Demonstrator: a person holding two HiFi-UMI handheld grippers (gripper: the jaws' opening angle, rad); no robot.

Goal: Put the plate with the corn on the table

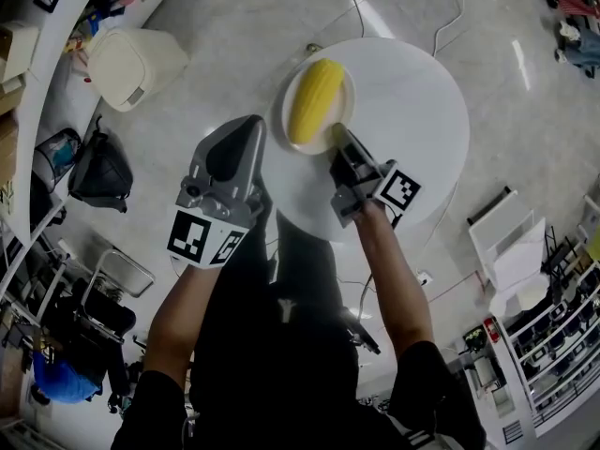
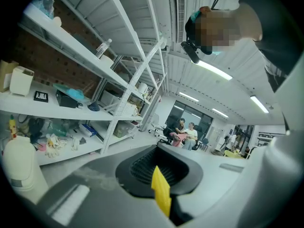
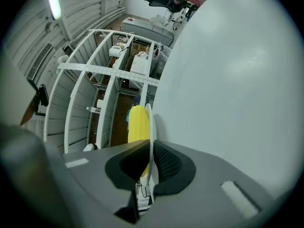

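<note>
A white plate (image 1: pixel 283 112) carries a yellow corn cob (image 1: pixel 314 101). It sits at the left edge of the round white table (image 1: pixel 412 111); I cannot tell whether it rests on the tabletop. My right gripper (image 1: pixel 339 139) is shut on the plate's near rim. In the right gripper view the plate (image 3: pixel 149 122) shows edge-on between the jaws of the right gripper (image 3: pixel 148 160), with the corn (image 3: pixel 138 123) on its left and the table (image 3: pixel 232 80) on its right. My left gripper (image 1: pixel 249 129) hangs left of the plate, off the table, shut and holding nothing.
On the floor to the left lie a cream-coloured bin (image 1: pixel 131 64) and a black bag (image 1: pixel 98 172). A white rack (image 1: pixel 511 242) stands to the right of the table. Cables run across the floor behind it. Metal shelving (image 2: pixel 95 70) fills the left gripper view.
</note>
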